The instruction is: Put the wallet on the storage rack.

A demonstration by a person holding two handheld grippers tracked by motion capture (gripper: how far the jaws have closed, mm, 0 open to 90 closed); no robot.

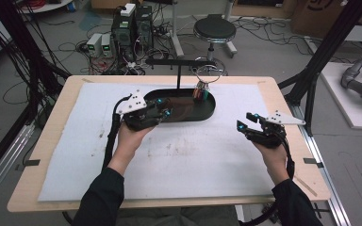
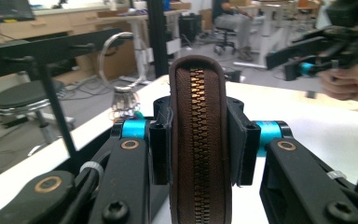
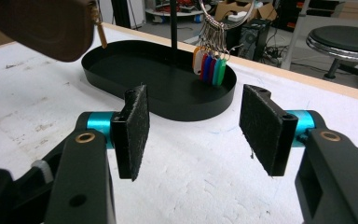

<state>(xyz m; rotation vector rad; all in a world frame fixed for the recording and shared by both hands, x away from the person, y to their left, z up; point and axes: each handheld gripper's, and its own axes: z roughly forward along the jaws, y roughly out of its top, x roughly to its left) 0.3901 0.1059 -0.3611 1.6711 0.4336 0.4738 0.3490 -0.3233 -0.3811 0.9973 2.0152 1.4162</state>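
My left gripper (image 2: 199, 140) is shut on a brown zippered pouch (image 2: 199, 140), which stands on edge between the pads with its brass zipper facing the camera. In the high view the left gripper (image 1: 162, 112) hovers at the left end of the black oval tray (image 1: 207, 113). The pouch (image 3: 42, 25) hangs at the upper left of the right gripper view, its zipper pull dangling. My right gripper (image 3: 193, 128) is open with nothing between its pads, and it sits over the white mat to the right of the tray (image 1: 247, 123).
A black T-shaped stand (image 1: 178, 70) rises from the tray, with a ring of coloured key tags (image 3: 209, 67) hanging down to the tray's right end. The white mat (image 1: 193, 160) covers the wooden table. A stool (image 1: 214, 29) and electronics stand behind the table.
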